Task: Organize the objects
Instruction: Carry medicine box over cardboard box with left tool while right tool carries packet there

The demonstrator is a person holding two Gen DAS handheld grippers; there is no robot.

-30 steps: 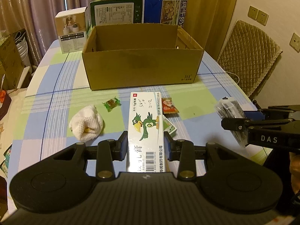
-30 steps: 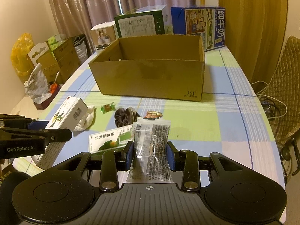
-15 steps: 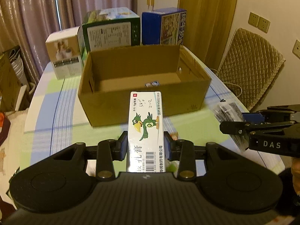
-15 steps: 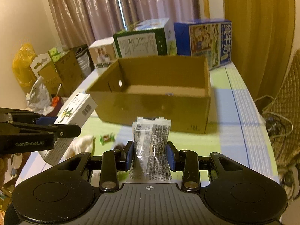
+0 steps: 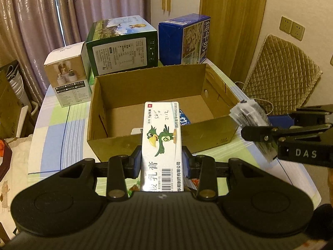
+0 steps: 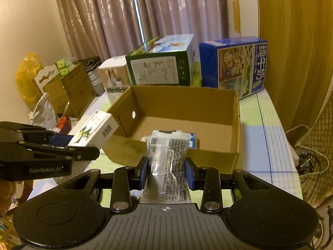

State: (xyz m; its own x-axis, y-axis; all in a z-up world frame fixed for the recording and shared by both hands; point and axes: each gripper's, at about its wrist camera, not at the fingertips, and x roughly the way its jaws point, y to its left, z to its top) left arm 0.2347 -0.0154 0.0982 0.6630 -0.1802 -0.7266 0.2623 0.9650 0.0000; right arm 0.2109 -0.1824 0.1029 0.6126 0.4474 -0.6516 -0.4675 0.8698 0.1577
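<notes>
My left gripper (image 5: 162,160) is shut on a long white ointment box (image 5: 162,137) printed with a green bird; its far end reaches over the near wall of the open cardboard box (image 5: 116,143). My right gripper (image 6: 167,173) is shut on a clear plastic packet (image 6: 168,156) with black print, held just short of the same cardboard box (image 6: 212,156). In the left wrist view the packet (image 5: 249,118) hangs at the box's right corner. In the right wrist view the ointment box (image 6: 93,131) sits at the box's left corner. A blue-and-white item (image 5: 184,120) lies inside the box.
Behind the cardboard box stand a white carton (image 5: 66,77), a green carton (image 5: 122,48) and a blue milk carton (image 5: 185,41). The checked tablecloth (image 5: 58,133) covers the table. A quilted chair (image 5: 283,79) is at the right; bags and boxes (image 6: 62,87) crowd the floor at the left.
Both grippers rose from the table and moved forward with their loads, ending at the cardboard box's near wall. The small items on the tablecloth have dropped out of sight below.
</notes>
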